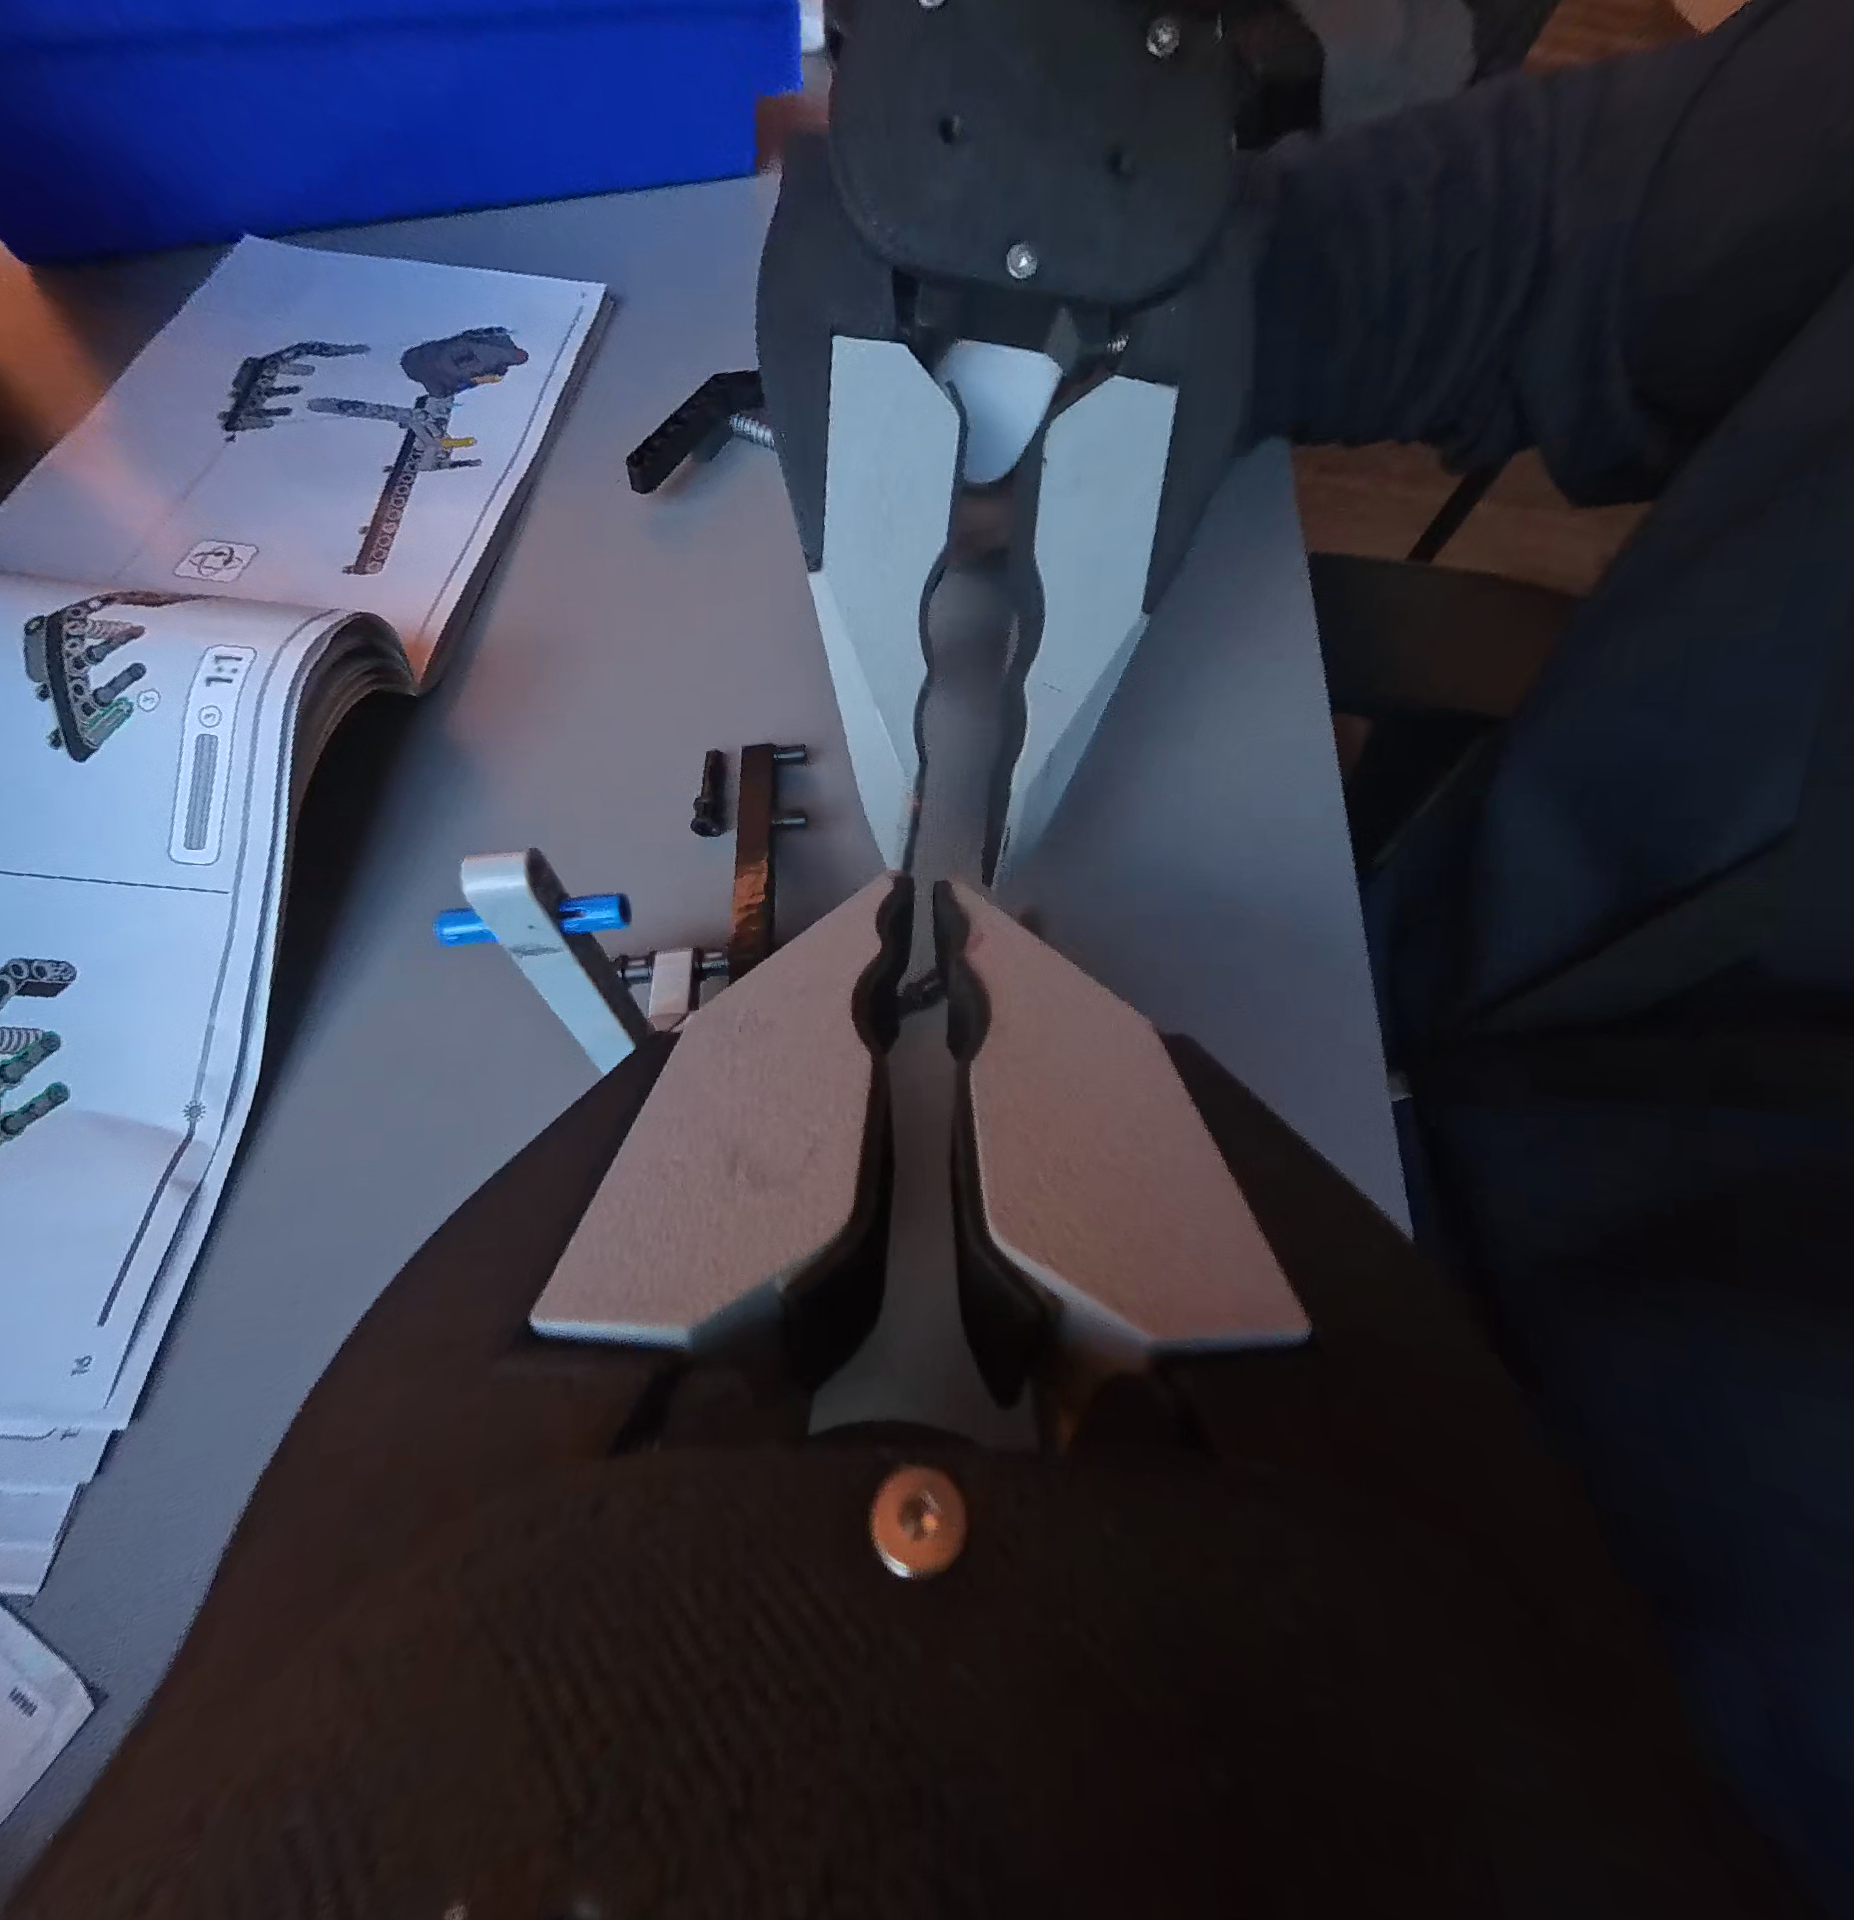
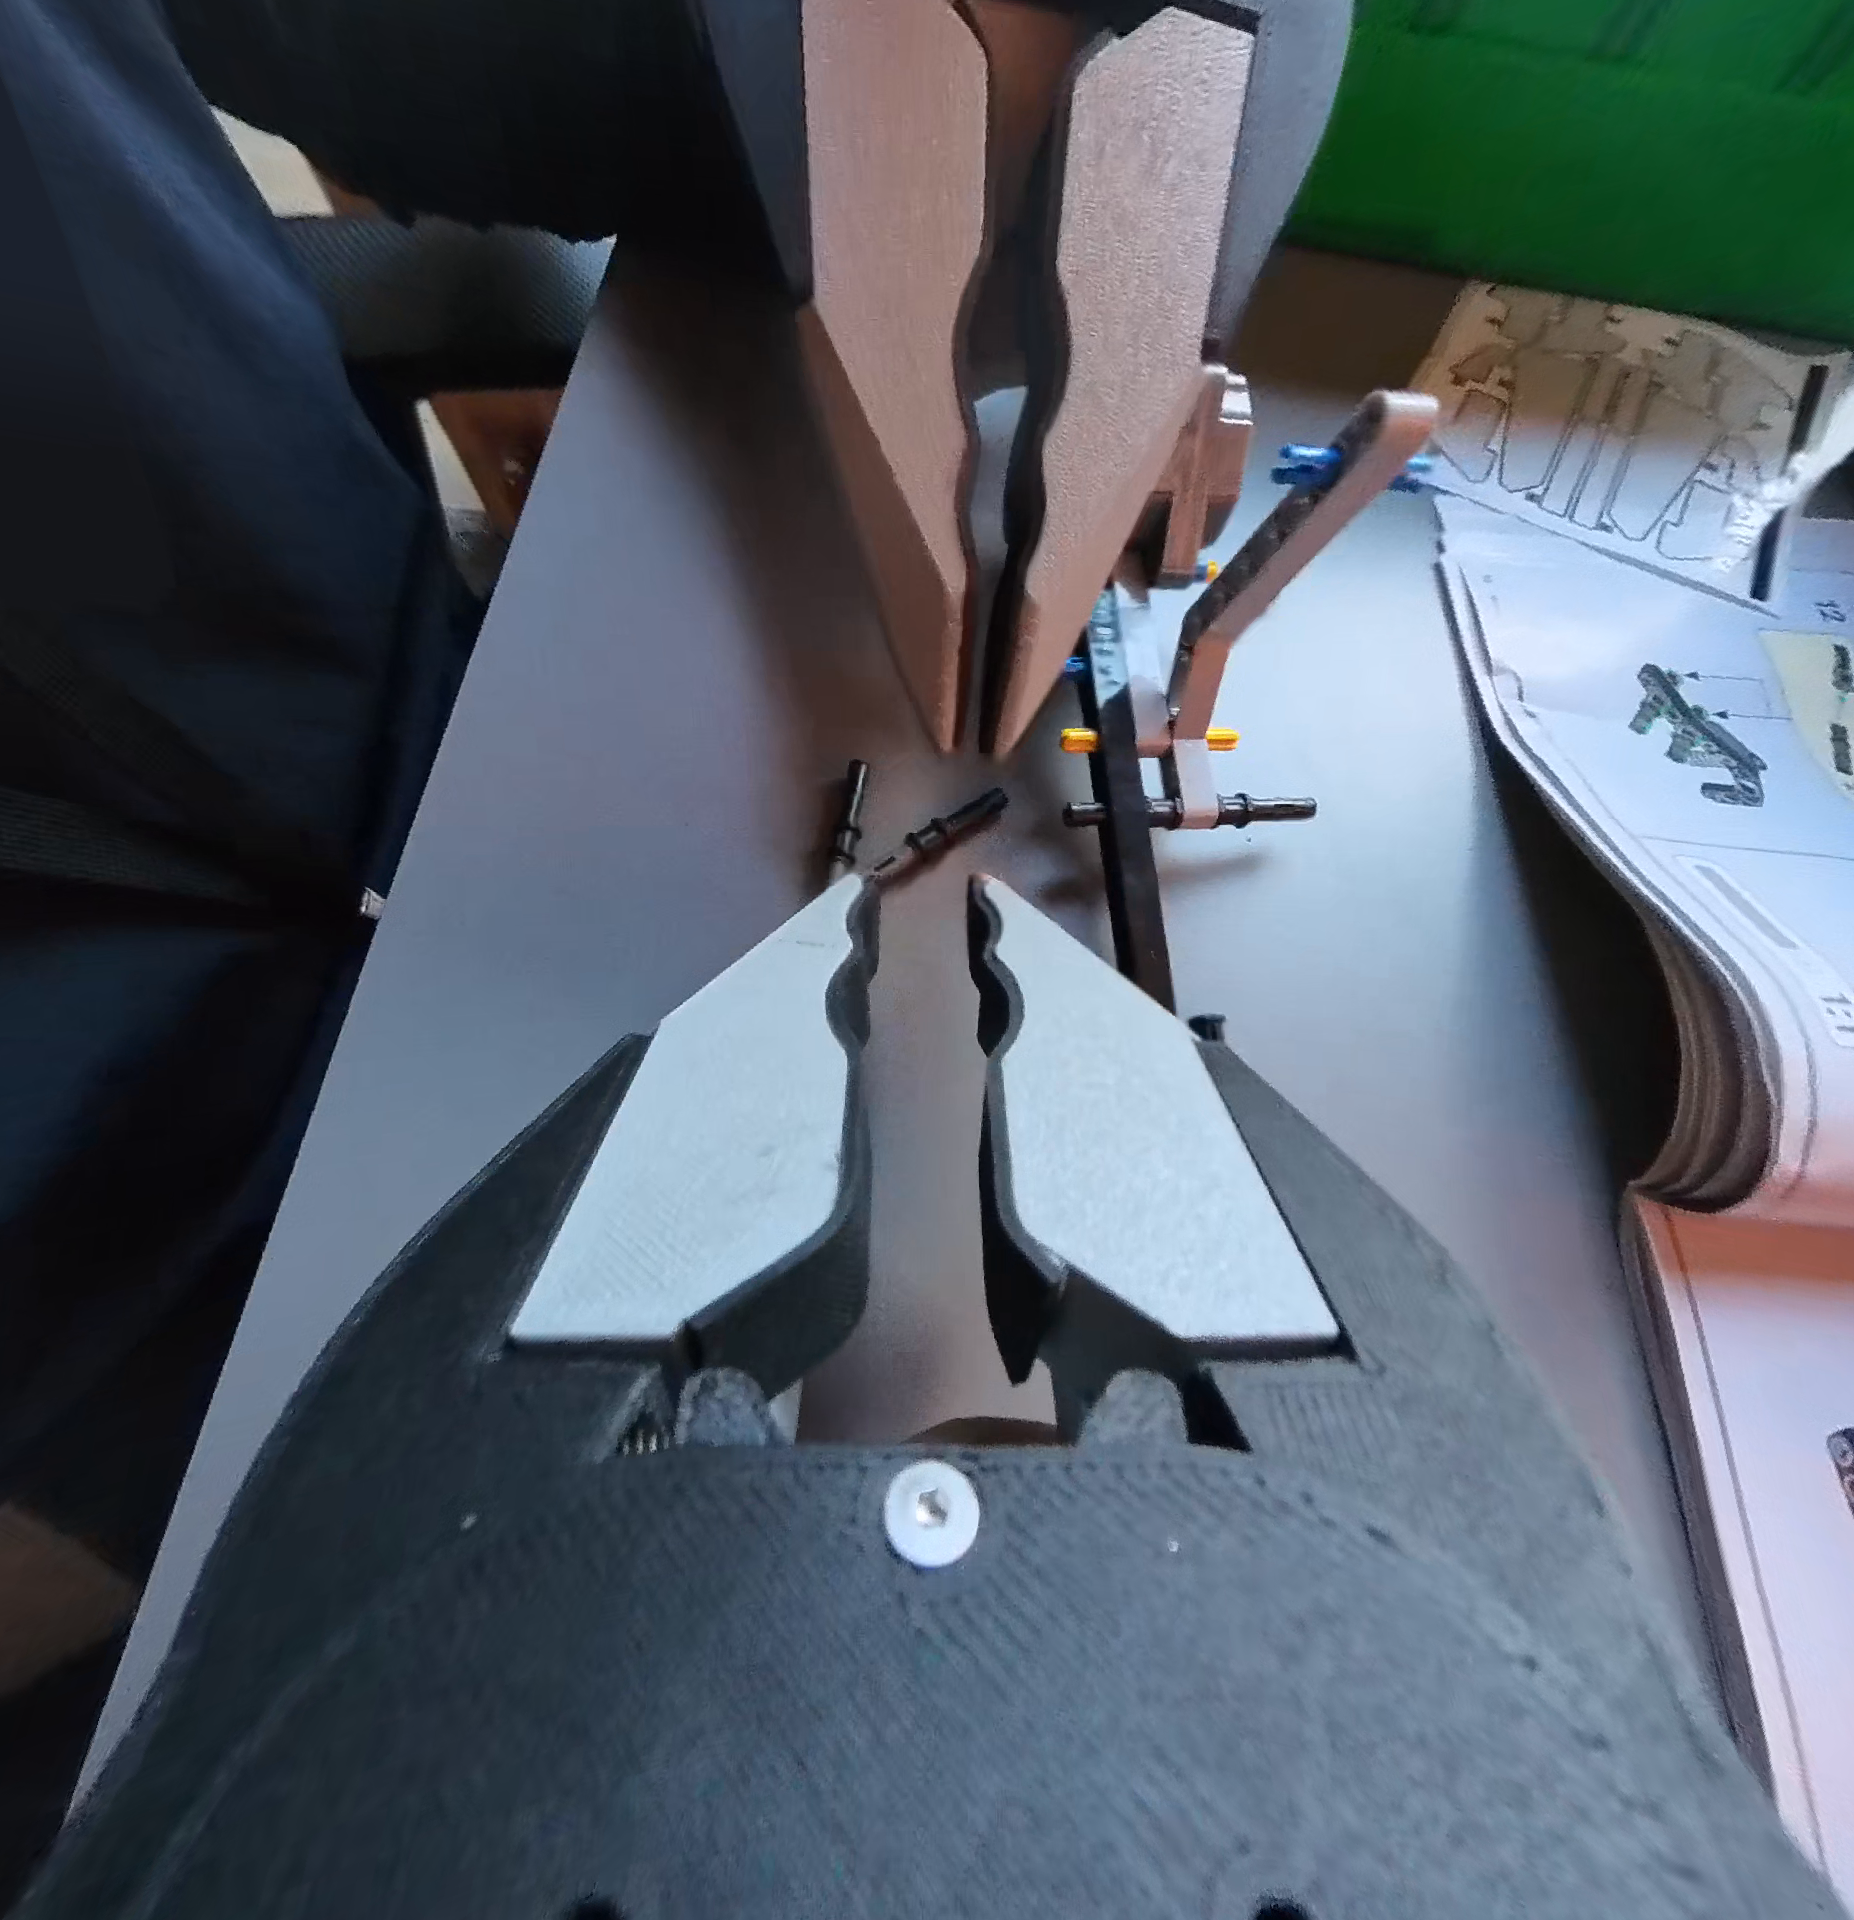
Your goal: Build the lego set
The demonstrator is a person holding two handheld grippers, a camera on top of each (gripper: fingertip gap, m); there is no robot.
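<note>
Hovering low over the grey table (image 1: pixel 611 644), I have my two claws nose to nose, tips almost meeting. My left gripper (image 1: pixel 919 896) has its fingers barely apart, only a thin slit between the wavy pads, and I see nothing pinched there. My right gripper (image 2: pixel 923 883) stands wider apart and is also empty.

Between the two sets of tips a small black connector pin (image 2: pixel 944 826) lies at a slant, one end just at the left fingertip of my right claw. Whether that end touches the fingertip I cannot tell. A second black pin (image 2: pixel 848 810) lies just beside it, nearer the table's edge.

The partly built lego model (image 2: pixel 1162 769) sits right next to both claws: a long black beam flat on the table, a grey beam (image 1: pixel 533 935) rising from it at a tilt, a blue pin (image 1: pixel 590 914) through that grey beam, a yellow pin (image 2: pixel 1079 740) and a long black axle pin (image 2: pixel 1266 808) sticking out sideways. Beyond it, farther along the table, lies a black angled beam (image 1: pixel 694 436).

The instruction booklet (image 1: pixel 175 831) lies open past the model. A blue bin (image 1: pixel 383 104) stands behind it in the left wrist view, and a green bin (image 2: pixel 1629 156) shows in the right wrist view. My dark sleeve (image 1: pixel 1525 260) reaches in behind the right claw.
</note>
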